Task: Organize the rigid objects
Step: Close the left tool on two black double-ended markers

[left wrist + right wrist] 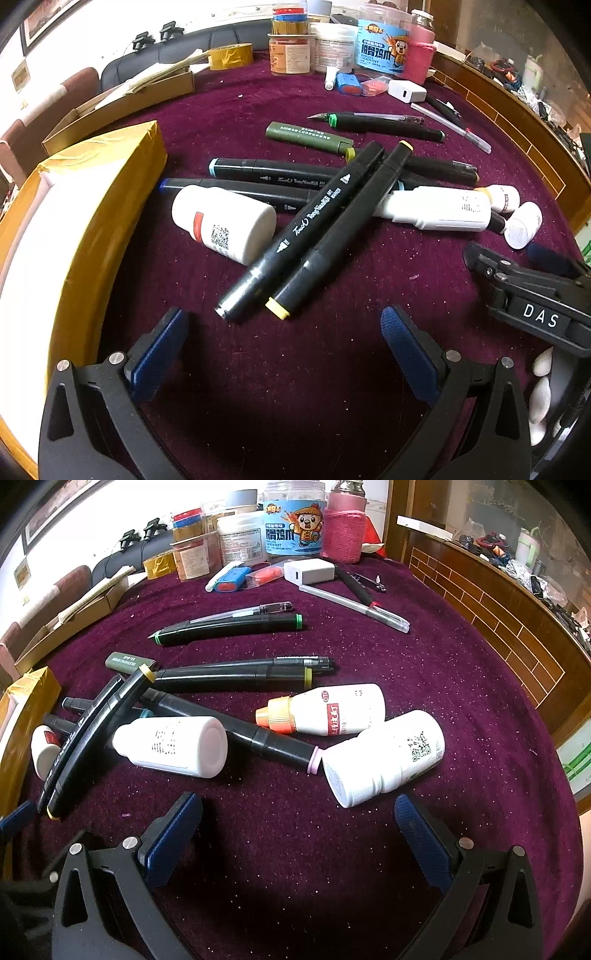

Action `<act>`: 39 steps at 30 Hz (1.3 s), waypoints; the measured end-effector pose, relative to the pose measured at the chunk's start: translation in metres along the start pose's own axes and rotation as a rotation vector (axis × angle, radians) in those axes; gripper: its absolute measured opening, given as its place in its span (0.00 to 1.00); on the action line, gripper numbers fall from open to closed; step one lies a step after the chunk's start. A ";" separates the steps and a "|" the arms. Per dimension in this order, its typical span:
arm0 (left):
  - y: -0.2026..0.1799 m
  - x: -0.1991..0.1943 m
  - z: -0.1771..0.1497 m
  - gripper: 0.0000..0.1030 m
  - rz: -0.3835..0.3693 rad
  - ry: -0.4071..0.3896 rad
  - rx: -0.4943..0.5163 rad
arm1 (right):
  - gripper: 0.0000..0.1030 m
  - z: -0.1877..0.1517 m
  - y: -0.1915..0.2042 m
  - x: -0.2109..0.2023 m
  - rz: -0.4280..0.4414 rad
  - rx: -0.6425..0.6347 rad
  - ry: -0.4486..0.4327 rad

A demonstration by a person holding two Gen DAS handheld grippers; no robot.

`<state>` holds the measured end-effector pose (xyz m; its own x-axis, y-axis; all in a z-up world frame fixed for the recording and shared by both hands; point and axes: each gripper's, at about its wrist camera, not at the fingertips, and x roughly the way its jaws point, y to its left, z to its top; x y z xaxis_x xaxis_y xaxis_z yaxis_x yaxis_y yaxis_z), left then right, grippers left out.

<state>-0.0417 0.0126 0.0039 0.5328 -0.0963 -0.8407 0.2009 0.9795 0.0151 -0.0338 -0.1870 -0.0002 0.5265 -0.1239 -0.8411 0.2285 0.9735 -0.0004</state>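
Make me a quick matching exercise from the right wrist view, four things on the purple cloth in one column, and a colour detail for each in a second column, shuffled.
Things:
1. small dropper bottle
2. marker lying under the white bottles
3. marker farthest back
4. charger block

Colour details:
A. green end cap
B. all white
C. orange cap
D. pale pink end cap

Pairs: 1-C, 2-D, 3-A, 4-B
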 end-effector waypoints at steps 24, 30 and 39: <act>-0.005 -0.026 0.044 1.00 -0.149 -0.155 0.250 | 0.84 -0.002 -0.048 -0.026 0.216 0.248 -0.235; -0.025 0.015 0.048 0.36 -0.133 -0.006 0.305 | 0.84 -0.004 -0.048 -0.029 0.204 0.245 -0.252; -0.010 -0.035 0.009 0.27 -0.391 0.003 0.204 | 0.84 -0.004 -0.053 -0.027 0.224 0.268 -0.246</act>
<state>-0.0552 0.0044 0.0382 0.3823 -0.4525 -0.8056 0.5455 0.8143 -0.1985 -0.0633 -0.2343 0.0202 0.7596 0.0115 -0.6503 0.2736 0.9014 0.3356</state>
